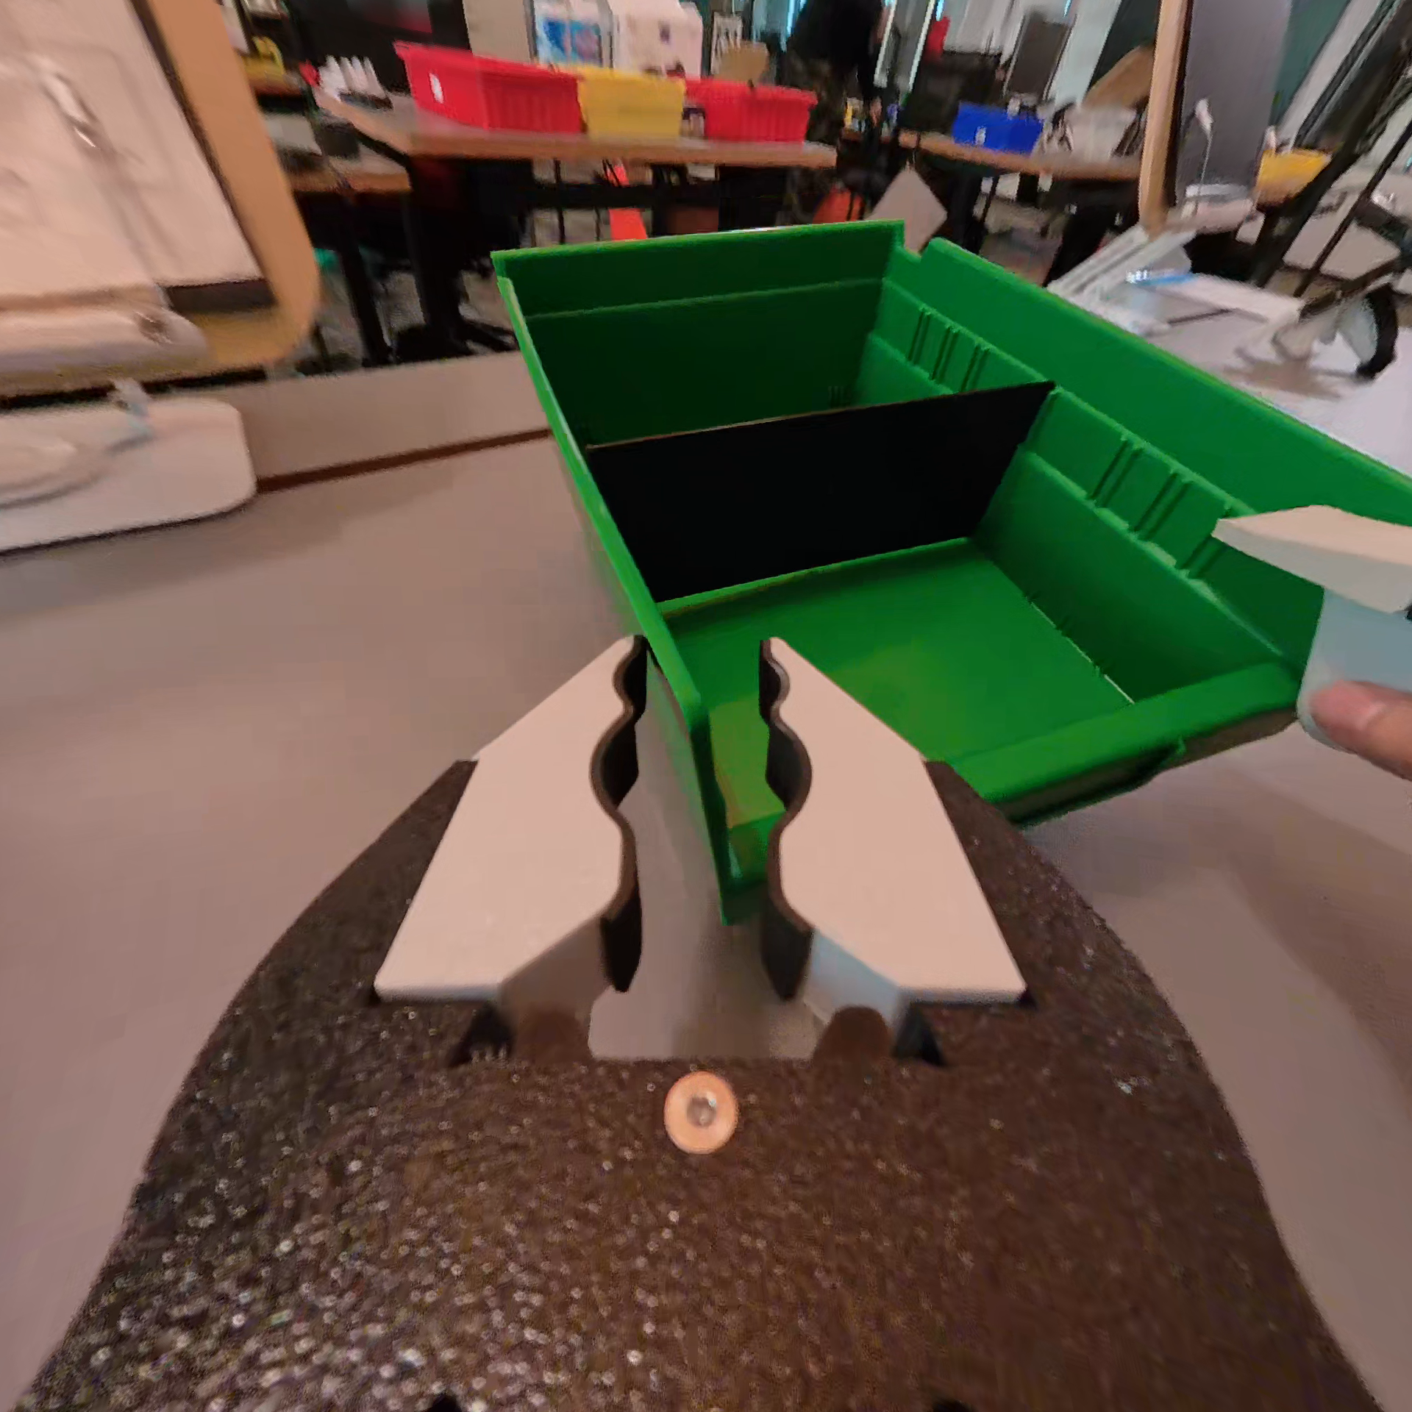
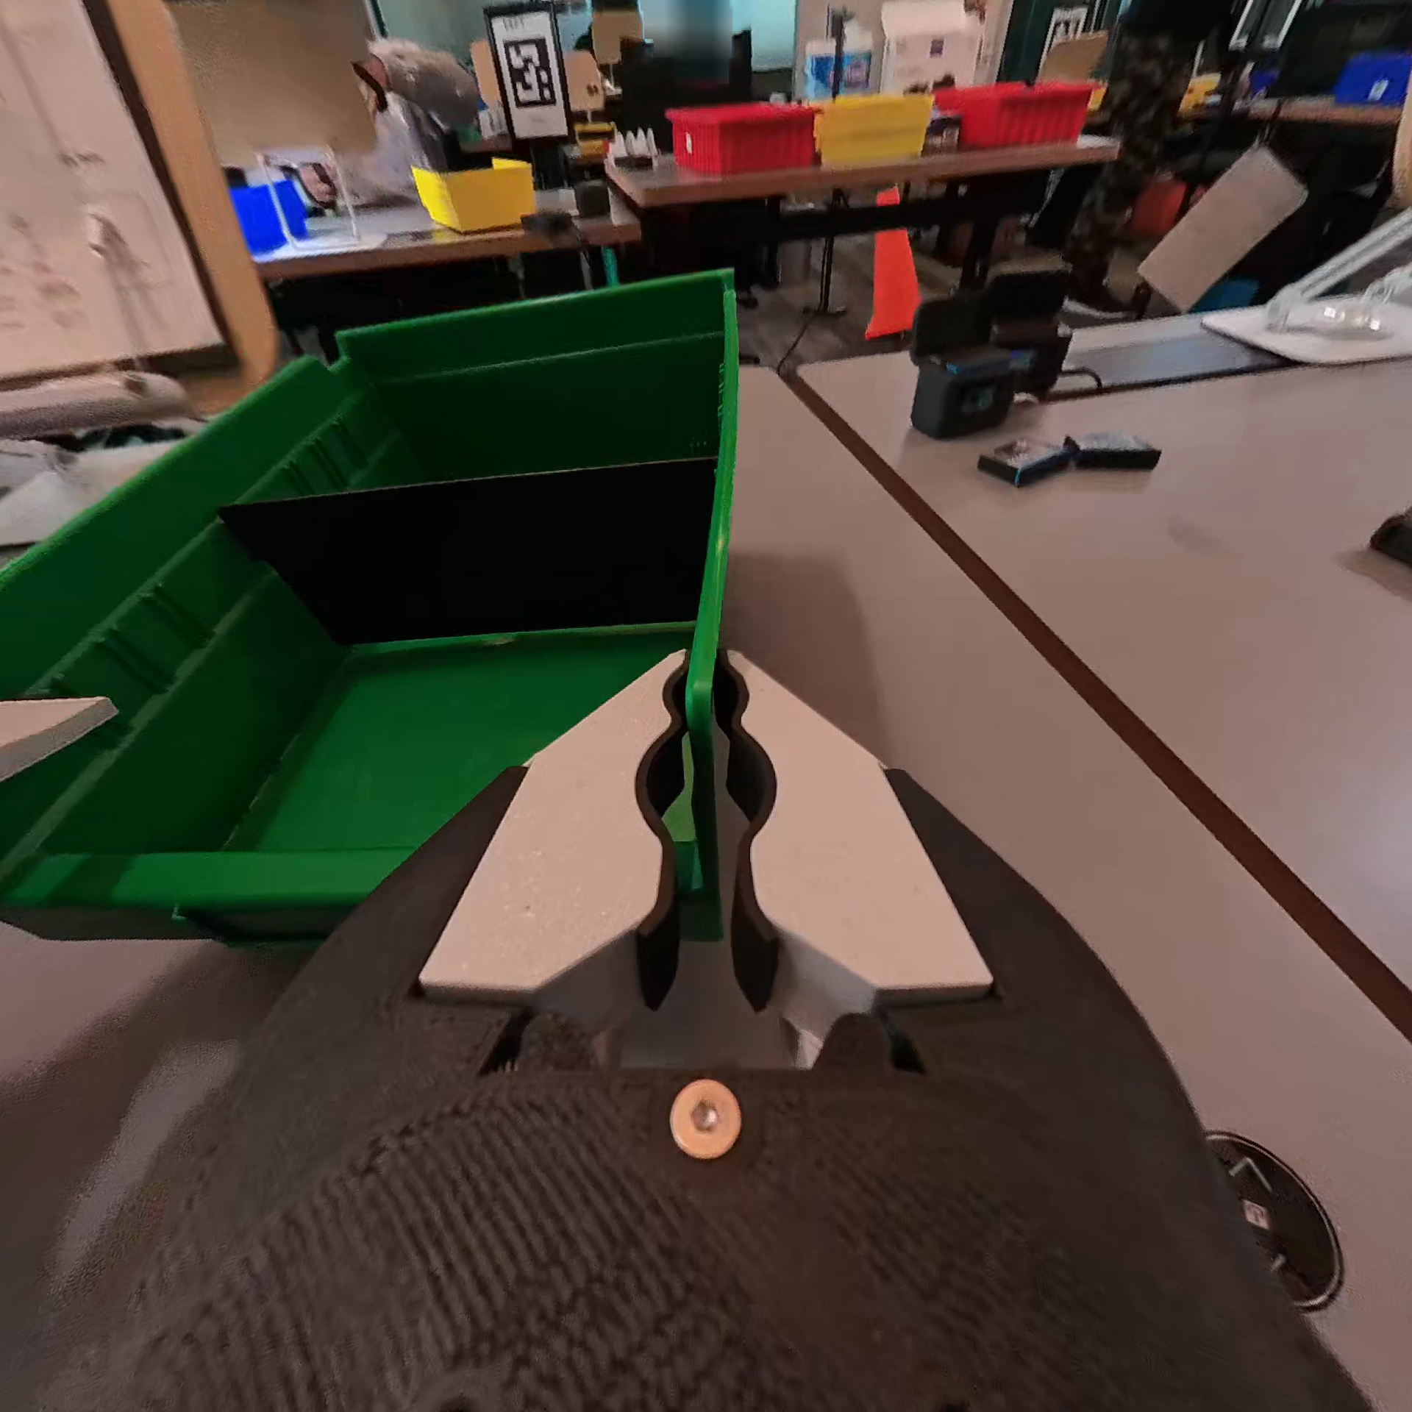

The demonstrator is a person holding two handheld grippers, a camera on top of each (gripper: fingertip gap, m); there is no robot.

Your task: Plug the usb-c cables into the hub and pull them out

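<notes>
Left wrist view: left gripper (image 1: 703, 772) jaws part-open astride left wall of green bin (image 1: 917, 649), black divider (image 1: 802, 497) inside, no cables or hub visible; right wrist view: right gripper (image 2: 701, 787) jaws narrow, clamping bin's right wall above grey worktop (image 2: 993, 688); probably light, stiff, slick plastic, best pinched at rims.

A green plastic bin (image 1: 955, 672) is what shows; no usb-c cables or hub can be seen. The bin is long and open-topped, with ribbed side walls. A black divider (image 1: 802, 489) stands upright across its middle. The compartment on the near side of the divider has a bare green floor. The bin looks tilted, its far end raised.
</notes>
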